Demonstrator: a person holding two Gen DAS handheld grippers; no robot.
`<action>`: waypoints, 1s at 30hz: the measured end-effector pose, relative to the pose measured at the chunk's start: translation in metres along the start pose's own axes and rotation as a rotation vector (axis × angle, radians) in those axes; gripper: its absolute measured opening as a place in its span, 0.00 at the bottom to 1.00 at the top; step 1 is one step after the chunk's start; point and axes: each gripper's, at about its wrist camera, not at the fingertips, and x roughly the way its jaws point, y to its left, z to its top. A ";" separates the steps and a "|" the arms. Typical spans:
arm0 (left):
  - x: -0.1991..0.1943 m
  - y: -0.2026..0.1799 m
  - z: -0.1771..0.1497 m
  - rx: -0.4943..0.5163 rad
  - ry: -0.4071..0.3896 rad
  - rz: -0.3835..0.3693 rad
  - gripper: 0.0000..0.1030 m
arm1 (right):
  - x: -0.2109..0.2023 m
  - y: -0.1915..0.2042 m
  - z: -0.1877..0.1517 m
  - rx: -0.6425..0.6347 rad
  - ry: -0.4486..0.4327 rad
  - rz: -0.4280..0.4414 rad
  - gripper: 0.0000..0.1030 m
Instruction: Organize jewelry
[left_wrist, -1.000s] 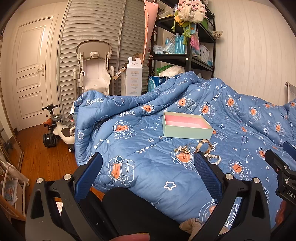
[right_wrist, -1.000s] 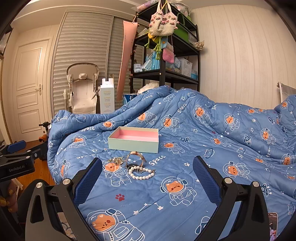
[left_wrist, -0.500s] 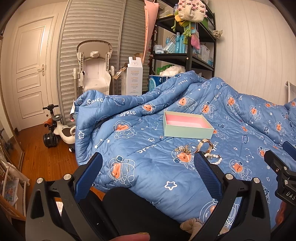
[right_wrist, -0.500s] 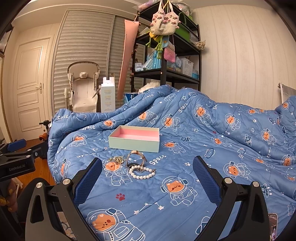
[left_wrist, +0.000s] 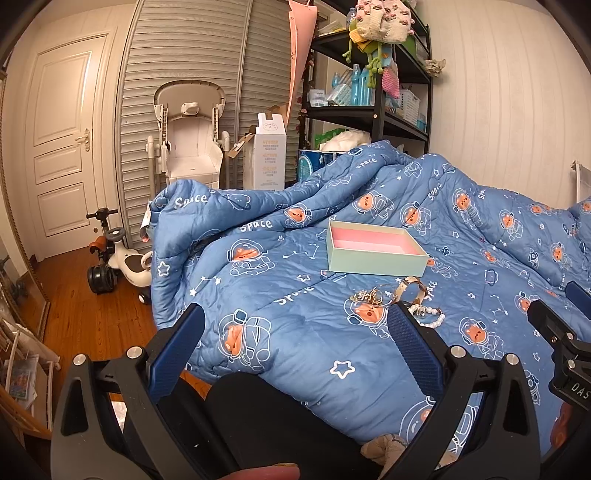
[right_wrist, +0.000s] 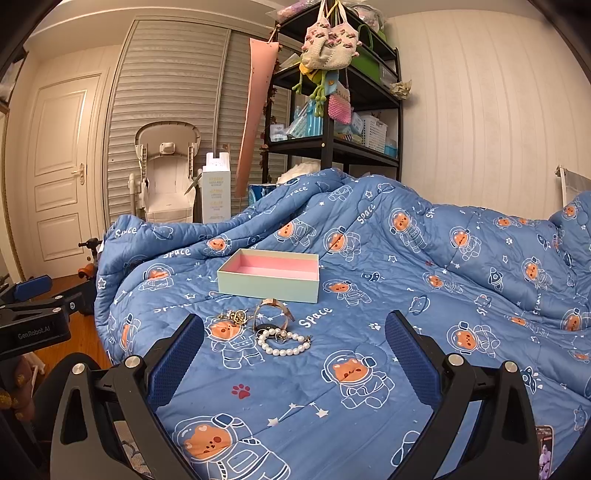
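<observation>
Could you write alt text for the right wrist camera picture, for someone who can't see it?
Open tongs hover over a blue space-print quilt, where a pearl bracelet, a watch and gold jewelry lie before an empty pink-lined box.

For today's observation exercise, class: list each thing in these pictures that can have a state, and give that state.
Box: open, nothing inside.
Pearl bracelet: lying on the quilt, outside the box.
Watch: on the quilt, outside the box.
Gold chain: heaped on the quilt.
Left gripper: jaws open, holding nothing.
Right gripper: jaws open, holding nothing.
Door: shut.
</observation>
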 end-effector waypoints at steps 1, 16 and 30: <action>0.000 0.000 0.000 0.000 0.000 0.000 0.95 | 0.000 0.000 0.000 0.000 0.000 0.000 0.94; 0.001 0.002 -0.002 -0.001 0.002 0.002 0.95 | 0.001 0.001 0.000 -0.002 0.002 0.000 0.94; 0.001 0.003 -0.002 -0.001 0.003 0.003 0.95 | 0.002 0.001 -0.001 -0.002 0.003 -0.002 0.94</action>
